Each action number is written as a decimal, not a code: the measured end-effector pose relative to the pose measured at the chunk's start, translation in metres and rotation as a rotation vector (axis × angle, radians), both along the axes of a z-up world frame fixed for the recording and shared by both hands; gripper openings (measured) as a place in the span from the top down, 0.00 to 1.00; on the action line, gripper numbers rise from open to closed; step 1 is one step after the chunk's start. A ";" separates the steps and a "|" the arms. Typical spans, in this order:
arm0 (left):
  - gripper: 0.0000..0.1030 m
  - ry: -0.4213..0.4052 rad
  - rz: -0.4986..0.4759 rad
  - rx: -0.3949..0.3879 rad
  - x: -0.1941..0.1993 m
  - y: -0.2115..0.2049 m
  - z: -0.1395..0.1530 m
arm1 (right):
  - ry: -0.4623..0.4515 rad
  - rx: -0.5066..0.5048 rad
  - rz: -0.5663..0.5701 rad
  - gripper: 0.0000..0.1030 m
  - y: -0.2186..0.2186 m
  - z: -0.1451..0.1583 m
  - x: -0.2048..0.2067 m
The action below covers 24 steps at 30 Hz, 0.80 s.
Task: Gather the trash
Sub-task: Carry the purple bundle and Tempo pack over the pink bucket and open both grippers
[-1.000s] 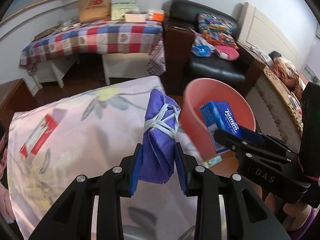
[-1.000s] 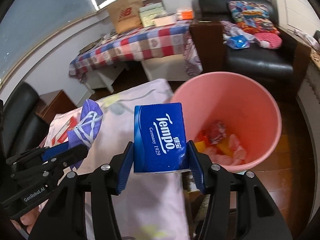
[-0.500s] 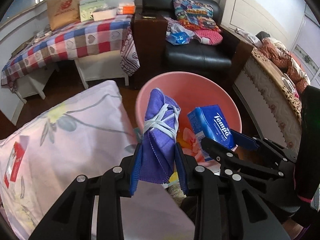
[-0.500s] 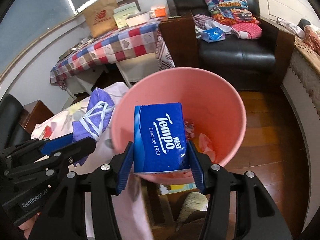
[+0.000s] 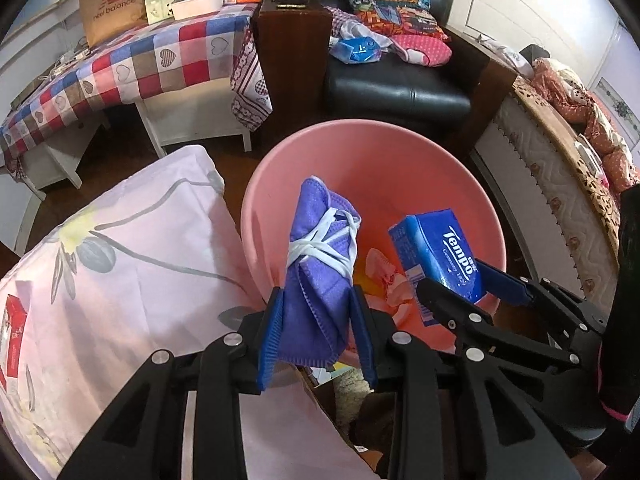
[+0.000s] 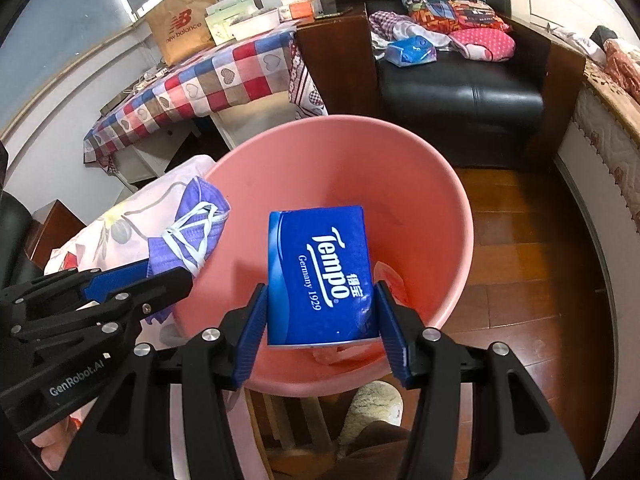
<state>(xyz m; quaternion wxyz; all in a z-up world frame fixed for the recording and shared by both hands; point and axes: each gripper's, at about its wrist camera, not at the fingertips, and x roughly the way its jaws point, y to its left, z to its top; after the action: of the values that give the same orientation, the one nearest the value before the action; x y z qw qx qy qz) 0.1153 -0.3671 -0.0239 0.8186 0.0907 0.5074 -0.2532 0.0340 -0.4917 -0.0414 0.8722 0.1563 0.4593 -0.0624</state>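
I have both grippers over the pink bin. My left gripper pinches a rolled purple mask above the bin's near rim, its fingers just easing apart. My right gripper clamps a blue tissue pack over the bin's middle, with pink scraps on the bin's bottom.

Smooth pink plastic bin, glossy blue tissue pack, woven purple cloth mask, polished wood floor.
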 end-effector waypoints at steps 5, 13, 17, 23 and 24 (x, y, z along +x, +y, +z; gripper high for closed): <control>0.68 -0.005 0.001 0.008 0.002 -0.005 -0.003 | 0.002 -0.005 0.005 0.48 -0.002 -0.005 0.001; 0.68 -0.011 0.006 -0.017 0.002 -0.003 0.002 | -0.014 0.003 -0.005 0.48 -0.008 0.000 0.002; 0.68 -0.043 0.003 -0.012 -0.002 -0.001 0.008 | -0.024 0.002 -0.004 0.48 -0.008 0.004 0.000; 0.68 -0.056 0.009 -0.028 -0.009 0.008 0.017 | -0.034 0.001 0.012 0.48 0.002 0.010 -0.006; 0.68 -0.057 0.010 -0.030 -0.010 0.009 0.018 | -0.036 0.001 0.012 0.48 0.003 0.011 -0.008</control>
<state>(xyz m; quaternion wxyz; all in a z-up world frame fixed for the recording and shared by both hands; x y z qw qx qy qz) 0.1049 -0.3577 -0.0060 0.8352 0.0833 0.4805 -0.2541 0.0263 -0.4883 -0.0300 0.8807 0.1552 0.4443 -0.0538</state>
